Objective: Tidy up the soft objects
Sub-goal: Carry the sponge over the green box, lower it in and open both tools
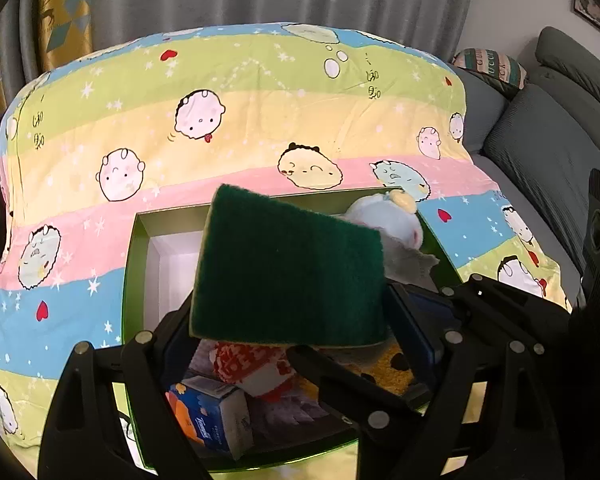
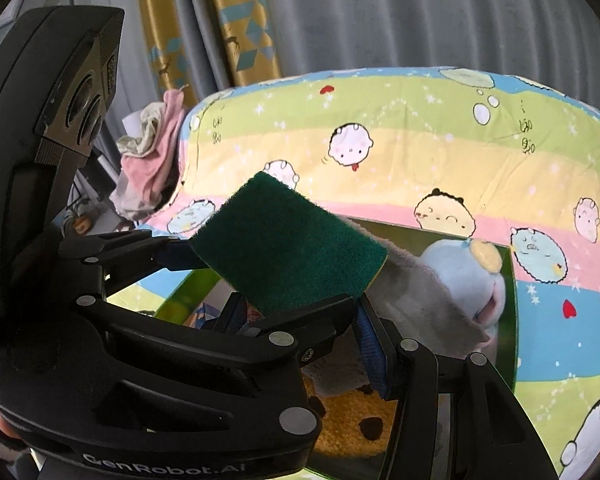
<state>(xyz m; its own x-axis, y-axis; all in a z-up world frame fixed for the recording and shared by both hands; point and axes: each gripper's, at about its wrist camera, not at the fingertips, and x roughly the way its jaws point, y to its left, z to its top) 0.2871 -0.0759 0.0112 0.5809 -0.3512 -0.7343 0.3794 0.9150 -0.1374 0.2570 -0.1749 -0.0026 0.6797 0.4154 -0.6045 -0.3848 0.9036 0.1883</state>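
Grey curtains hang behind a bed spread with a striped cartoon quilt, and on the quilt sits an open green box already holding a tissue pack, a red-and-white plush and a spotted yellow plush.

The left gripper holds a green scouring sponge between wide-set jaws, the pads pressing its two opposite edges, with the box right below the fingertips. The sponge should be very light and springy; the rough green face gives friction, and a hold across the edges as now looks sound, though hard squeezing would buckle it.

The right gripper has its jaws at a middling width, and a grey and pale-blue plush runs out beyond its blue pad; whether the pads actually clamp it I cannot tell. That toy is limp and will droop, so its thick body is the better place to hold.

Both grippers tilt downward, side by side, over the box.
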